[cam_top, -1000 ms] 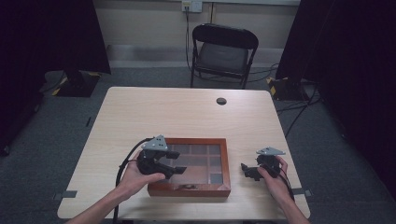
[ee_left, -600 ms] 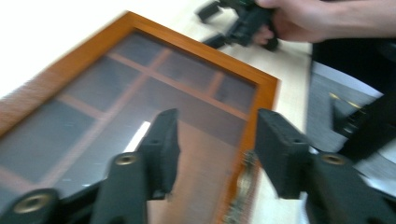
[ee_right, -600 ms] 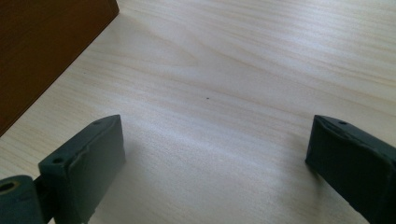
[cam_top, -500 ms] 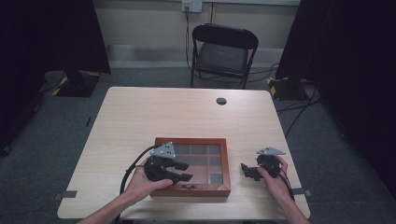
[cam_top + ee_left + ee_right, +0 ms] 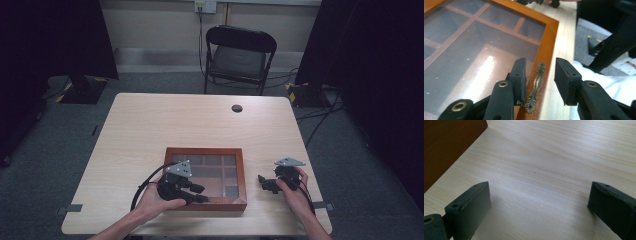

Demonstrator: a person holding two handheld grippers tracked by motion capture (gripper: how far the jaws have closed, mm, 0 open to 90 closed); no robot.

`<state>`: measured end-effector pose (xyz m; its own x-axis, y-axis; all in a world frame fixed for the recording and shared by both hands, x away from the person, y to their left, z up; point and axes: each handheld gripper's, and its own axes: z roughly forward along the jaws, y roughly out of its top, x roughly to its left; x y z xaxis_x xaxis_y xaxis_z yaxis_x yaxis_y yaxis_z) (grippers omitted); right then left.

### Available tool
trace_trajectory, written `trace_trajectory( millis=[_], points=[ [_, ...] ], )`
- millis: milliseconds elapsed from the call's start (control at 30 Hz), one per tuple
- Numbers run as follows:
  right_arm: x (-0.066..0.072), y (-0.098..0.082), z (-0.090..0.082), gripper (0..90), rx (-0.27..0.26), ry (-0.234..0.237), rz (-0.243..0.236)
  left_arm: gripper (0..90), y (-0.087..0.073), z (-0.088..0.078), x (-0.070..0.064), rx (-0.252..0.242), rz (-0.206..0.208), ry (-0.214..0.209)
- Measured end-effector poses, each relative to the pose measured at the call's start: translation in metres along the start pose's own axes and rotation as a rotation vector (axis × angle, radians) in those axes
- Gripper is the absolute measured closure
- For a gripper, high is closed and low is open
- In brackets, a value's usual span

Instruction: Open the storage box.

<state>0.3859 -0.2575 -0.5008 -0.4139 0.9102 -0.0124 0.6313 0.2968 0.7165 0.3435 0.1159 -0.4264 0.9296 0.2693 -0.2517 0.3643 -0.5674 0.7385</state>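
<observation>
A shallow wooden box (image 5: 240, 175) with a glass lid over several compartments lies near the table's front edge. Its lid frame (image 5: 549, 45) carries a small ornate brass handle (image 5: 536, 87) on the near side. My left gripper (image 5: 200, 194) hovers over that front edge. In the left gripper view it (image 5: 540, 75) is open, one jaw on each side of the handle, not touching it. My right gripper (image 5: 262, 182) rests low over bare table to the right of the box. In its own view it (image 5: 539, 202) is open and empty, with the box's side (image 5: 446, 147) at the upper left.
A black round grommet (image 5: 237, 108) sits in the table (image 5: 150, 125) at the far middle. A black folding chair (image 5: 240, 55) stands beyond the far edge. The front table edge lies just behind both hands.
My left gripper has shifted right and toward the box's near edge, ending over the brass handle. The right gripper and the box have stayed put.
</observation>
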Motion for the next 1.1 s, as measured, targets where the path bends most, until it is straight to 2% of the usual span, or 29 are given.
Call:
trace_trajectory(
  millis=[133, 233, 300, 433, 533, 633, 700, 767, 833, 1100],
  points=[
    [0.0000, 0.0000, 0.0000, 3.5, 0.000, 0.000, 0.000, 69.5, -0.0010, 0.0023, 0.0005, 0.011, 0.024, 0.013],
    [-0.0001, 0.0000, 0.0000, 3.5, 0.000, -0.001, -0.001, 73.8, -0.0017, 0.0051, 0.0010, 0.014, 0.025, 0.008],
    [-0.0001, 0.0000, 0.0000, 3.5, 0.000, -0.001, -0.001, 77.0, -0.0022, 0.0072, -0.0002, 0.046, 0.044, 0.002],
    [-0.0001, 0.0000, 0.0000, 3.5, 0.000, 0.000, 0.000, 79.8, -0.0051, 0.0095, -0.0004, 0.029, 0.044, 0.005],
    [-0.0001, 0.0000, 0.0000, 3.5, 0.000, 0.001, -0.001, 80.2, -0.0071, 0.0081, -0.0022, 0.031, 0.061, 0.019],
    [-0.0001, 0.0000, 0.0000, 3.5, 0.000, -0.001, -0.001, 79.6, -0.0091, 0.0089, -0.0037, 0.009, 0.074, 0.021],
    [-0.0001, 0.0000, -0.0001, 3.5, 0.000, -0.001, -0.001, 77.1, -0.0089, 0.0086, -0.0055, 0.018, 0.071, 0.028],
    [-0.0001, 0.0000, 0.0000, 3.5, 0.000, -0.001, -0.002, 77.9, -0.0097, 0.0093, -0.0067, 0.007, 0.072, 0.041],
    [-0.0001, 0.0000, -0.0001, 3.5, 0.000, -0.001, -0.001, 80.4, -0.0103, 0.0093, -0.0038, -0.001, 0.068, 0.024],
    [-0.0003, 0.0000, 0.0001, 3.4, -0.001, 0.001, -0.002, 81.2, -0.0060, 0.0084, -0.0045, 0.039, 0.044, 0.032]
  ],
)
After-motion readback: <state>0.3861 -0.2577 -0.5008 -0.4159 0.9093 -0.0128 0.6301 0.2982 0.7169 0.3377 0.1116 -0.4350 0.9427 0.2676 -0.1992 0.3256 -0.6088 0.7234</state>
